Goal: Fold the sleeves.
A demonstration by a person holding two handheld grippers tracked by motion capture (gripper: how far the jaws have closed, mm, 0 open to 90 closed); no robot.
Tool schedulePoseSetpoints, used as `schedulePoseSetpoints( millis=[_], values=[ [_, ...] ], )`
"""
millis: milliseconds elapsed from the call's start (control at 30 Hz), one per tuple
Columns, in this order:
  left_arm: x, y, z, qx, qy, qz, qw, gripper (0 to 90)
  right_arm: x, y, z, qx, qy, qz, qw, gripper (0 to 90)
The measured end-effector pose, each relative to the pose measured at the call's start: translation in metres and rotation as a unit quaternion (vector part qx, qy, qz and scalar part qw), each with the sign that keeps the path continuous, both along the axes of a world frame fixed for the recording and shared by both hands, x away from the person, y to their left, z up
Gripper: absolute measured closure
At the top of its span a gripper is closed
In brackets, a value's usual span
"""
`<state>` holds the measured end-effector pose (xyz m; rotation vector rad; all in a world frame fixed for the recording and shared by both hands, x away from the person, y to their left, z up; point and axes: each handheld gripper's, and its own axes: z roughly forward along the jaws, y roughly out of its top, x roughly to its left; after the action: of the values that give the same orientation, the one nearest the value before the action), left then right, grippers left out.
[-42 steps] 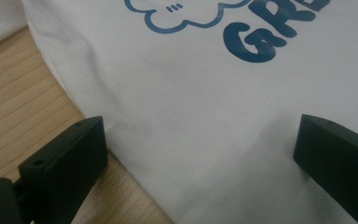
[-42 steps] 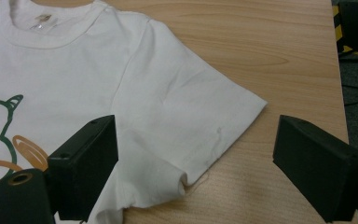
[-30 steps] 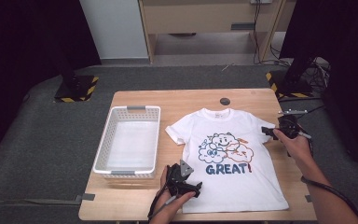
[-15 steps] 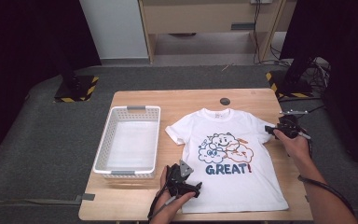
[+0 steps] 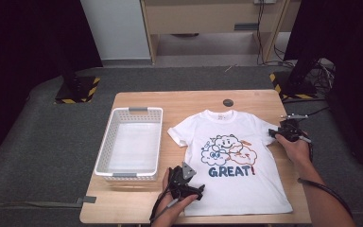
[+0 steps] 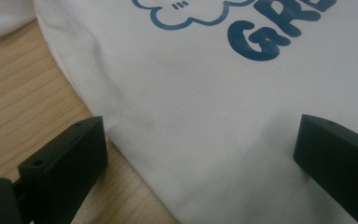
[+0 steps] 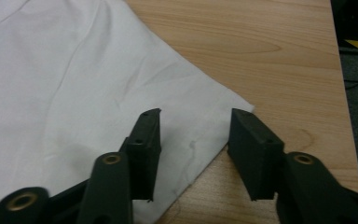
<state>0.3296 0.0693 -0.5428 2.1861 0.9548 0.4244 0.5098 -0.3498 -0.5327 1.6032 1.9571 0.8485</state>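
White printed cotton T-shirt [image 5: 234, 163]: right gripper [image 7: 193, 135] fingers closing astride sleeve hem, no pinch yet; left gripper [image 6: 200, 154] fingers spread. Next: clamp.

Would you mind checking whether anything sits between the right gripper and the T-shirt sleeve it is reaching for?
Nothing visible does. The right gripper has just been closing, its jaws straddling the sleeve edge of the T-shirt, cloth between them, not yet pinched.

A lab: black curtains [image 5: 23, 42], hazard-taped stands [image 5: 78, 90] (cables [image 5: 269, 33] trailing)
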Motion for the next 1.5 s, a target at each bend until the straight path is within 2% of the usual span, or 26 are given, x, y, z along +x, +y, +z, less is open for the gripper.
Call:
schedulePoseSetpoints(
  millis=[200, 300, 533, 767, 1133, 1267, 1500],
  values=[
    [0.000, 0.000, 0.000, 0.000, 0.000, 0.000, 1.0000, 1.7, -0.002, 0.006, 0.000, 0.004, -0.005, 0.022, 0.9997, 81.6],
    [0.000, 0.000, 0.000, 0.000, 0.000, 0.000, 1.0000, 1.7, -0.002, 0.010, 0.001, 0.010, -0.003, 0.021, 0.9997, 85.5],
    [0.000, 0.000, 0.000, 0.000, 0.000, -0.001, 1.0000, 1.7, -0.003, 0.022, 0.017, 0.001, -0.015, 0.042, 0.9990, 86.4],
    [0.001, 0.000, 0.000, 0.002, 0.000, -0.003, 1.0000, 1.7, -0.003, 0.038, 0.033, -0.023, -0.018, 0.066, 0.9974, 86.6],
    [0.001, 0.000, 0.000, 0.001, 0.000, -0.003, 1.0000, 1.7, -0.003, 0.070, 0.037, -0.034, -0.021, 0.097, 0.9945, 86.6],
    [0.001, 0.000, 0.000, 0.001, 0.000, -0.003, 1.0000, 1.7, -0.001, 0.083, 0.036, -0.029, -0.021, 0.096, 0.9947, 86.5],
    [0.001, 0.000, 0.000, 0.001, 0.000, -0.003, 1.0000, 1.7, 0.005, 0.101, 0.037, -0.043, -0.017, 0.106, 0.9933, 86.3]
  ],
)
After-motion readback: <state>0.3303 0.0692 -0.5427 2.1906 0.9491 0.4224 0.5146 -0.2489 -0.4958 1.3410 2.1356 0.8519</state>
